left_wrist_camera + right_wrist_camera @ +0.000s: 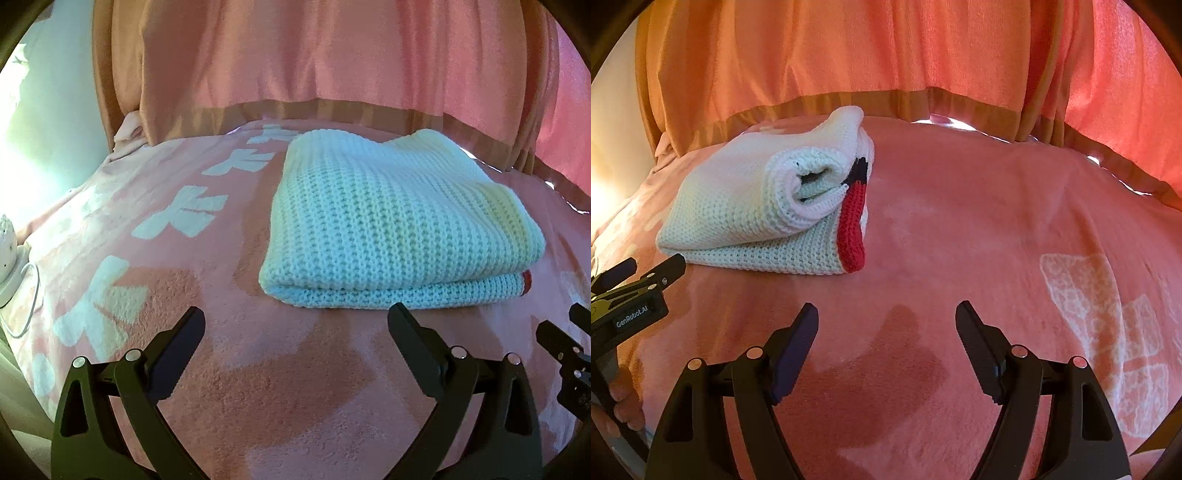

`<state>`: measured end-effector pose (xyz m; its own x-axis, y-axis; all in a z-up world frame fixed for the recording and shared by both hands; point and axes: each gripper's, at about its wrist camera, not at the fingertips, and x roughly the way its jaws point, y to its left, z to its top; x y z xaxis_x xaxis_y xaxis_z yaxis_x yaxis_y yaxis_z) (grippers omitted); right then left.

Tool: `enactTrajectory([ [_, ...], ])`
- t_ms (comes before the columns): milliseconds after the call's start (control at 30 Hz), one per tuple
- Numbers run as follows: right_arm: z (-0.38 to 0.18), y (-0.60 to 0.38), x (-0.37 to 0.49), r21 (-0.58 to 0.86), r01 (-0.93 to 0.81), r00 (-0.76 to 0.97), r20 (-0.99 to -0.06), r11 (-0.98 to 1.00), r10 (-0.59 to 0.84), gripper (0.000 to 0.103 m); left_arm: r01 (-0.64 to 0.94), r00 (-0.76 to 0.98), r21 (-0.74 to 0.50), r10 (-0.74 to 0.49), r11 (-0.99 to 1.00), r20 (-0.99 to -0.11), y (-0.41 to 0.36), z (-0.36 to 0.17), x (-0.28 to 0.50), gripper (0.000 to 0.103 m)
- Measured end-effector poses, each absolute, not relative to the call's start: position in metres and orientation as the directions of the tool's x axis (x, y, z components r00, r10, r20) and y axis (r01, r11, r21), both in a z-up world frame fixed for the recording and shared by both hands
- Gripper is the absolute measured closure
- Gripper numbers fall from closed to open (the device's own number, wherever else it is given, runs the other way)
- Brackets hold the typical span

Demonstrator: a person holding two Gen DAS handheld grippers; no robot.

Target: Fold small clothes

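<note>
well, both tools, left (295, 325) and right (886, 321), gape empty near the folded knit's (391, 225) front edge on the blanket (258, 369).

A pink fleece blanket (229, 354) with white markings (99, 314) spreads beneath and ahead of the fingers. Beyond it, far ahead, hangs a pink curtain (332, 55) with a tan hem. Far left of the fingers sits a small white dotted object (6, 243) with a white cord (33, 295).

Folded knit garment (399, 225) on blanket (207, 332), ahead of both grippers, curtain (314, 55) behind.
</note>
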<state>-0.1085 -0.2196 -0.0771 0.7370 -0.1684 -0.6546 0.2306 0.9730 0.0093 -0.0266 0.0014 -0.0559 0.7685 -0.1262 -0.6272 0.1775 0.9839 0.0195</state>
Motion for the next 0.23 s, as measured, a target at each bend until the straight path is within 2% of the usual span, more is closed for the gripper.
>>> enactTrajectory([
  [233,-0.0779,-0.2197,-0.1080,0.006,0.230,0.737,-0.654,0.973,-0.170,0.029,0.214,0.782,0.064,-0.132,0.975,-0.609,-0.0081,-0.0544,-0.0338,0.006],
])
